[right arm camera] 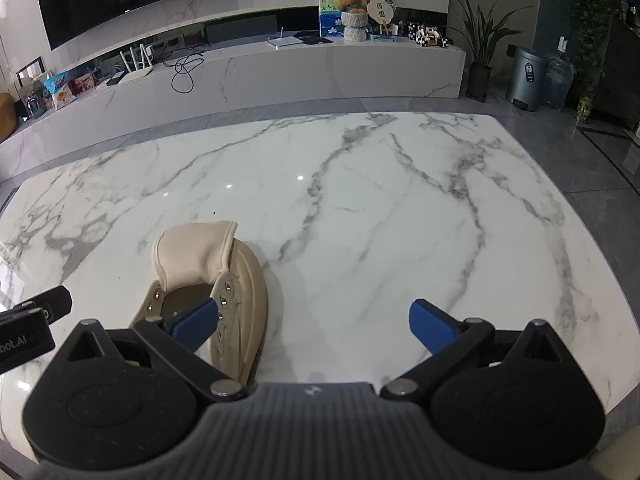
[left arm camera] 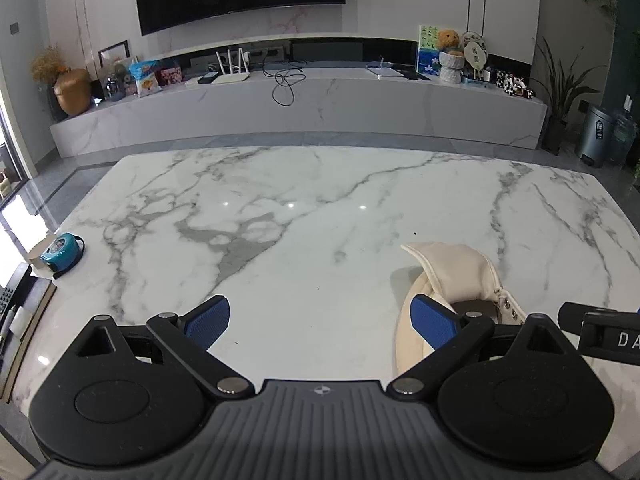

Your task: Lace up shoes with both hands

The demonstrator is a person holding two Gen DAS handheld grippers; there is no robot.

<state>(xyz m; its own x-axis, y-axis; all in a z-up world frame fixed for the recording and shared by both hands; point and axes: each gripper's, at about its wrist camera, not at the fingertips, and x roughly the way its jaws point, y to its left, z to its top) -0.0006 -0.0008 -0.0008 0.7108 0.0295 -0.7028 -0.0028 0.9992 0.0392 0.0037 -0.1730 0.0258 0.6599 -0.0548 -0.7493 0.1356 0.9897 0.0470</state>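
- Shoe (right arm camera: 224, 280) lies on the marble worktop (right arm camera: 360, 220), cream canvas w/ metal eyelets (right arm camera: 225, 300), tongue (right arm camera: 192, 256) folded up and fwd. In the right wrist view it's at abt 8 o'clock of centre; in the left wrist view it's at abt 4 o'clock, so it lies btwn my two tools.
- No lace visible in either view, eyelets look bare. Risk 1: I can't tell where the lace is, so I'd have to hunt for it first.
- My left tongs (left arm camera: 320, 322): spread full wide, nothing btwn the blue pads, pitched down at the worktop. The right-side pad (left arm camera: 434, 326) overlaps the shoe's edge in view; can't tell if it touches.
- My right tongs (right arm camera: 314, 326): also spread wide, empty, aimed down and fwd. The left-side pad (right arm camera: 196, 326) shows in front of the shoe opening, contact unclear.
- Risk 2: shoe is light and loose on slick marble, so a nudge from either pad prob slides or tips it.
- Risk 3: both tools crowd the same spot. The other tool's body shows at 3 o'clock in the left view and 9 o'clock in the right, so they could bump.
- Risk 4: the upright tongue hides the far eyelets, making threading blind.
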